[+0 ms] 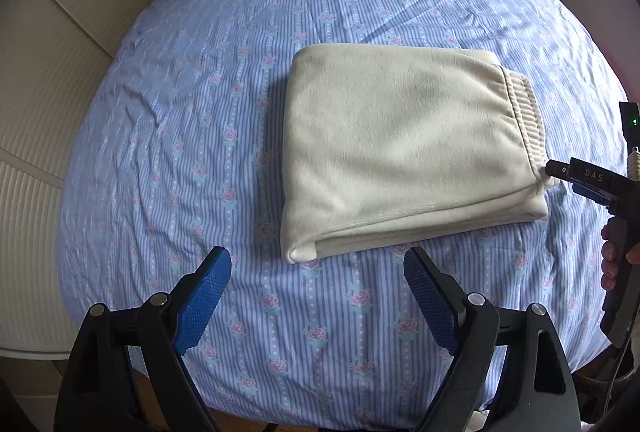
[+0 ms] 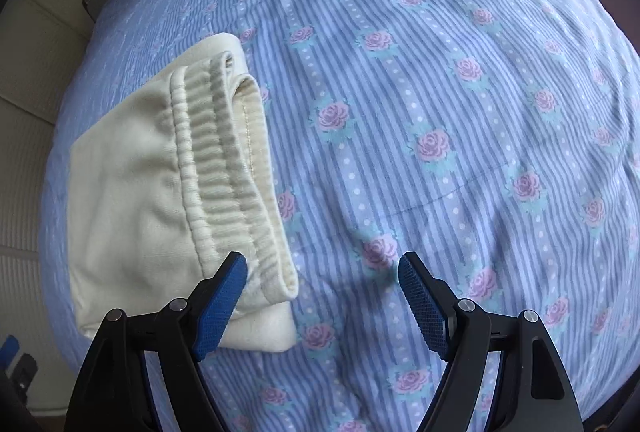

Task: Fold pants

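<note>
The cream fleece pants [image 1: 400,151], folded into a squarish stack, lie on the blue striped rose-print bedsheet [image 1: 200,111]; left claw [image 1: 318,296] gapes empty before them; right claw [image 2: 322,302] spread wide beside the ribbed waistband [image 2: 224,159].

A: What hides under the folded pants [image 1: 400,147]?
B: Their lower layers; only stacked edges show.
A: And the right gripper [image 1: 560,173] in the left wrist view?
B: Cut off by the frame edge, its fingertips hidden. The bed sheet [image 2: 440,111] runs past every border.
</note>
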The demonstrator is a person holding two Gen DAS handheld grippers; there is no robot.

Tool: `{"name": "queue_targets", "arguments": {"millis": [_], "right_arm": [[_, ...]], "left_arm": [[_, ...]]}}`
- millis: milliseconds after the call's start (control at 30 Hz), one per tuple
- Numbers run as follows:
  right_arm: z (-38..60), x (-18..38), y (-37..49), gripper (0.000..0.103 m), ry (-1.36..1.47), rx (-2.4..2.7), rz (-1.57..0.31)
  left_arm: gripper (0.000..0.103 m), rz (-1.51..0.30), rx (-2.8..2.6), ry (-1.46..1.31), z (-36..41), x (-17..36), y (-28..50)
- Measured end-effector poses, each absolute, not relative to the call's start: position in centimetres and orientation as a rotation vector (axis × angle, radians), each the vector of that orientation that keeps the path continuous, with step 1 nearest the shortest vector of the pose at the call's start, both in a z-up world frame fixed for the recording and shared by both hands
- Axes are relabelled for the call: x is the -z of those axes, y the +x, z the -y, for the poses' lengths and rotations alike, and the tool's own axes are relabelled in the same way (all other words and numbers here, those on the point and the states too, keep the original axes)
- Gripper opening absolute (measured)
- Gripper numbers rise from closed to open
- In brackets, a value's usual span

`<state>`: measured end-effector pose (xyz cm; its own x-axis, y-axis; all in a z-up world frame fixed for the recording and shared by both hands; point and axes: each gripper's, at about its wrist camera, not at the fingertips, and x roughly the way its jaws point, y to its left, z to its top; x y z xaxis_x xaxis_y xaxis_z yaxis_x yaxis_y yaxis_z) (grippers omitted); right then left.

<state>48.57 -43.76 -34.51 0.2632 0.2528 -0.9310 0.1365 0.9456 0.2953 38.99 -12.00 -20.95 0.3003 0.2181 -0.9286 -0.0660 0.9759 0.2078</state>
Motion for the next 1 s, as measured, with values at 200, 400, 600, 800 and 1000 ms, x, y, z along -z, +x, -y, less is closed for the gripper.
{"name": "queue_targets", "arguments": {"millis": [200,400,600,800,1000], "right_arm": [[46.4,32.4,45.5,0.080,0.545,-0.121,-1.226],[46.6,33.0,42.0,0.090,0.754,-0.210,-1.101],[44.6,36.2,40.4,0.090,0.870,-0.231,-1.025],[42.9,39.2,39.4,0.090,0.978,-0.283,-0.963],[41.5,40.7,39.1,0.092,1.042,-0.293,-0.866]], "left_arm": [[0.089,-1.244,-0.151,0.156,12.2,21.0,38.7],[0.089,-1.173,-0.079,0.216,12.5,21.1,39.2],[0.089,-1.140,-0.009,0.240,12.9,22.2,39.5],[0.089,-1.120,0.036,0.226,12.6,23.5,38.4],[0.089,-1.106,0.072,0.225,11.5,24.8,36.8]]}}
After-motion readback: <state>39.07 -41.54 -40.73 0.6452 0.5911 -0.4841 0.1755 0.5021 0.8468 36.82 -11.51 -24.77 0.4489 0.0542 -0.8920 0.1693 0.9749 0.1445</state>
